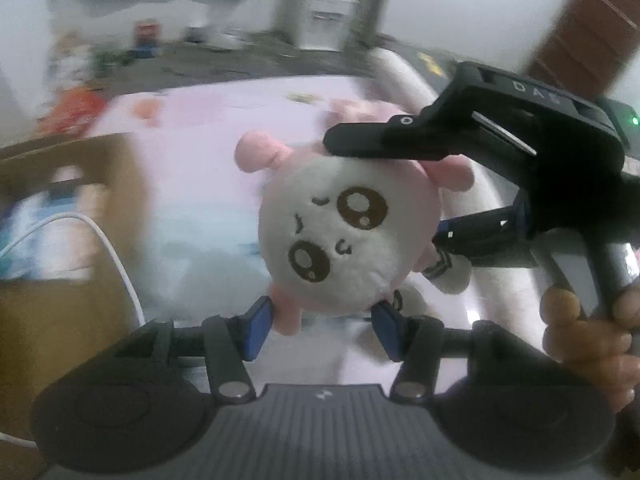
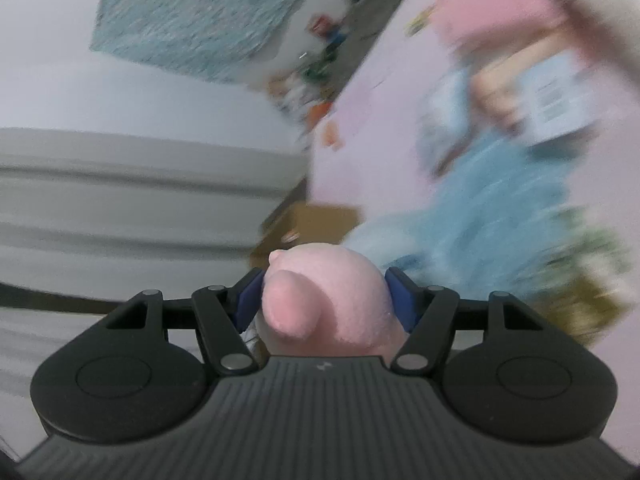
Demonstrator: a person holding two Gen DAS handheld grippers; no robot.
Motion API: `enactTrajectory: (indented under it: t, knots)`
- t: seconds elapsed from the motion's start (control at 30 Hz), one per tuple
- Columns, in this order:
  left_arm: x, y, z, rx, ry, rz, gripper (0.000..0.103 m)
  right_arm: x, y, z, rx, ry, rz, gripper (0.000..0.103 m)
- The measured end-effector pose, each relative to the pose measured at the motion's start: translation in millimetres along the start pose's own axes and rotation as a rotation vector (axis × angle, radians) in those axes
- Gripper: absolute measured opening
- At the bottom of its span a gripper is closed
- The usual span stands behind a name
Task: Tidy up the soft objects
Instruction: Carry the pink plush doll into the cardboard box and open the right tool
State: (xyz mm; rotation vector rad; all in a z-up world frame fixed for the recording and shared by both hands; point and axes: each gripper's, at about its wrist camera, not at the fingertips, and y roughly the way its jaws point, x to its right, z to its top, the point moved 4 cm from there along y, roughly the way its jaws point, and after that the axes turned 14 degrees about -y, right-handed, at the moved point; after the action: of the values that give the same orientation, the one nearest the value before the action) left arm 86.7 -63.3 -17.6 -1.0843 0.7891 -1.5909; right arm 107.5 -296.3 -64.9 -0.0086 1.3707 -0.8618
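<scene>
A pink and white plush toy (image 1: pixel 344 236) with embroidered brown eyes hangs in the air above a pink bedsheet (image 1: pixel 208 136). My right gripper (image 1: pixel 432 208) comes in from the right and is shut on the toy's pink back; in the right wrist view the pink plush (image 2: pixel 328 304) fills the space between the blue pads (image 2: pixel 400 304). My left gripper (image 1: pixel 324 326) is just below the toy, its blue pads (image 1: pixel 258 328) standing apart on either side of the toy's lower edge, not squeezing it.
An open cardboard box (image 1: pixel 60 240) with a white cable stands at the left. A light blue plush (image 2: pixel 492 216) and other soft things lie on the sheet. A white padded bed rail (image 1: pixel 404 80) runs at the right. Clutter lies on the floor behind.
</scene>
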Motion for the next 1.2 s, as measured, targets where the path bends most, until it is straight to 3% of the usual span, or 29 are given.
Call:
enactTrajectory:
  t: [0.2,0.37,0.63,0.77,0.83,1.1,1.17,1.2]
  knots:
    - [-110,-37,22,0.060,-0.117,0.154,0.056,-75,111,-25,-0.066,0.009,0.120,0.065]
    - [-187,-43,37,0.068,-0.184,0.279,0.056,-116,210,-51,-0.127,0.068,0.133,0.065]
    - [-281,-10,39,0.028,-0.209,0.423,0.056,-119,328,-106,-0.144,0.204,0.091,0.065]
    - [-311,-9,30,0.013,-0.206,0.454,0.056,-87,367,-135,-0.141,0.323,0.048,0.066]
    - [-322,-16,24,0.012,-0.199,0.459,0.056,-88,380,-137,-0.137,0.252,0.007,0.066]
    - [-333,-17,18,0.005,-0.177,0.459,0.056,-84,423,-153,-0.161,0.258,-0.038,0.068]
    - [-335,-14,18,0.004,-0.175,0.452,0.056,-83,428,-156,-0.172,0.235,-0.063,0.071]
    - [-334,-13,18,0.003,-0.172,0.448,0.057,-84,432,-156,-0.170,0.212,-0.076,0.078]
